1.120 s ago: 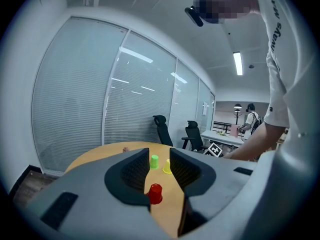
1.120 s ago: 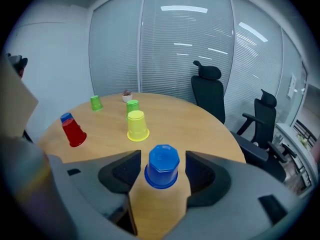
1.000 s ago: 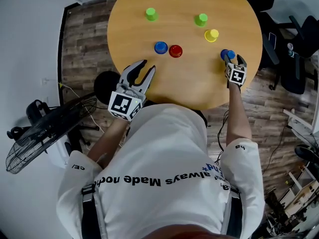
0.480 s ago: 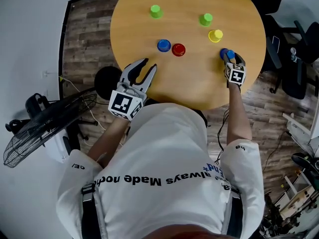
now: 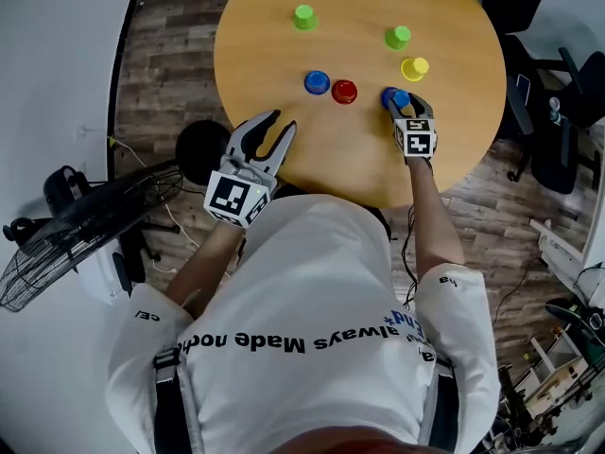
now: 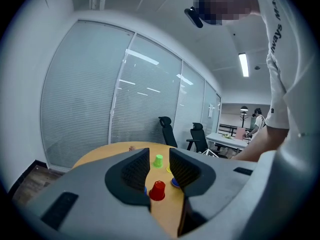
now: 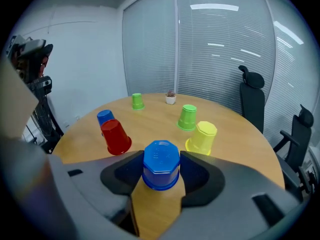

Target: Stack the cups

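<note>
Round wooden table (image 5: 284,45), glass-walled office; best keep the squeeze light and level so the cup lifts straight: right gripper (image 5: 397,102) pads pressed on both sides of the upturned blue cup (image 7: 161,170), near the red cup (image 7: 116,136); left gripper (image 6: 159,159) half open, empty, at the table's edge.

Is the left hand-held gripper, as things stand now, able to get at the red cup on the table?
Probably yes. The left hand-held gripper has its jaws apart and empty, and the red cup stands upside down ahead of it, with only bare table between.
</note>
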